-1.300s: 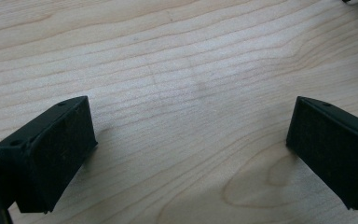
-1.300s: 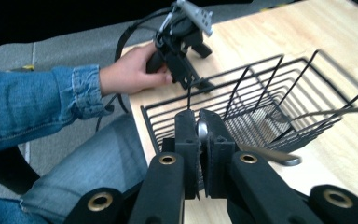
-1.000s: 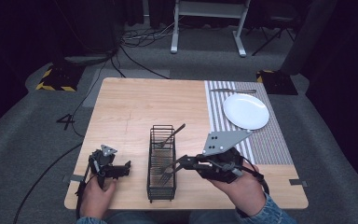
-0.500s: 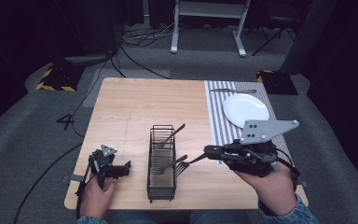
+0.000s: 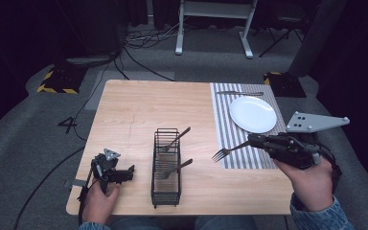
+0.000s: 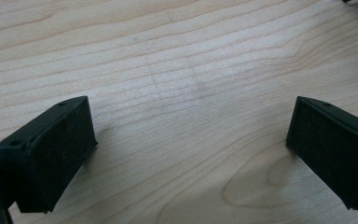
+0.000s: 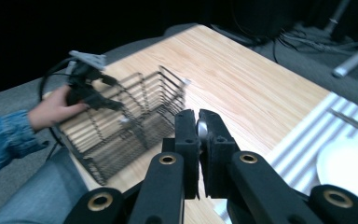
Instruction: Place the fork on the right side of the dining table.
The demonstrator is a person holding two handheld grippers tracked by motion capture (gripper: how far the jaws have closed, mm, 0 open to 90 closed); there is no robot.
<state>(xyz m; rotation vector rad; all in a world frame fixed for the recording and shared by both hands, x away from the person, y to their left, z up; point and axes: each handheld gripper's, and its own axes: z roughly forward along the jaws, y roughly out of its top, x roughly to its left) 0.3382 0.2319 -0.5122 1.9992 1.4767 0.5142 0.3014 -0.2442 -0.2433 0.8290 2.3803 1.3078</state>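
Left claw spread wide, low over bare desk. One wire basket in the middle with two forks inside. Right claw pinching one fork above one striped mat, near one white plate.

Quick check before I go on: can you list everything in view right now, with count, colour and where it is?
Table: one, light wood, centre of the high view.
Wire basket: one, black, near the table's front edge, centre.
Forks in basket: two, metal, handles leaning out towards the right.
Held fork: one, metal, in the right gripper, tines pointing left over the placemat's edge.
Placemat: one, grey and white striped, right side of the table.
Plate: one, white, on the placemat.
Utensil: one, metal, beyond the plate; type unclear.
Left gripper: black, jaws open, front left of the table.
Right gripper: black, jaws shut on the fork.
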